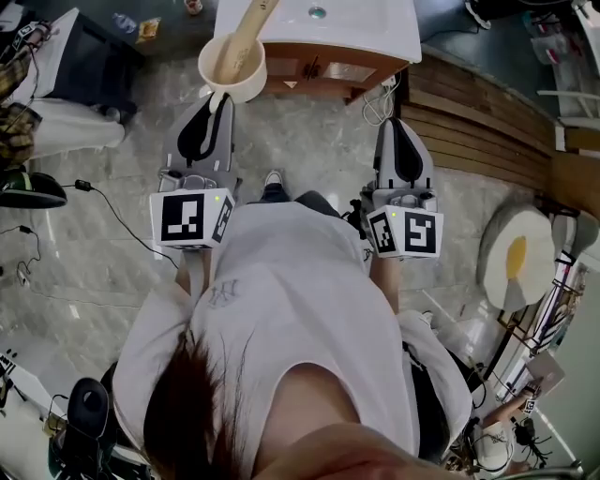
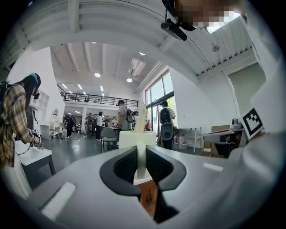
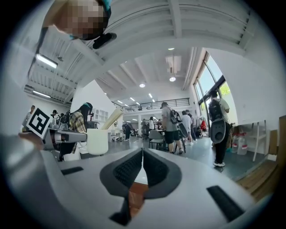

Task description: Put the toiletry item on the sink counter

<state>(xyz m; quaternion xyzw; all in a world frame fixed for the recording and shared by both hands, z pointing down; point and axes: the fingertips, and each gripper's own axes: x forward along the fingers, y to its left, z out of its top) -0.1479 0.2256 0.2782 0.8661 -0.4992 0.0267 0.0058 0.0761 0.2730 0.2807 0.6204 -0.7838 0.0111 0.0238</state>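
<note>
cream in colour, a cup (image 1: 232, 70) is held by its handle (image 2: 141, 154) between the jaws of the left gripper (image 1: 217, 103); the jaws are seen narrowly parted, with their dark pads pressed on both sides of the thin white handle. a long beige toiletry item (image 1: 246, 33) is stood at a slant inside the cup, its upper end leaning out over the rim; what kind of item it is cannot be made out. in the head view the cup is seen just at the near left corner of the white sink counter (image 1: 375, 28), overlapping its edge, and whether it is touching the counter cannot be told. a drain (image 1: 317, 12) is seen in the basin, and a wooden cabinet (image 1: 328, 73) below the counter. the right gripper (image 3: 142, 156) is held beside the left one, near the counter's front, with its jaws brought together and nothing between them.
</note>
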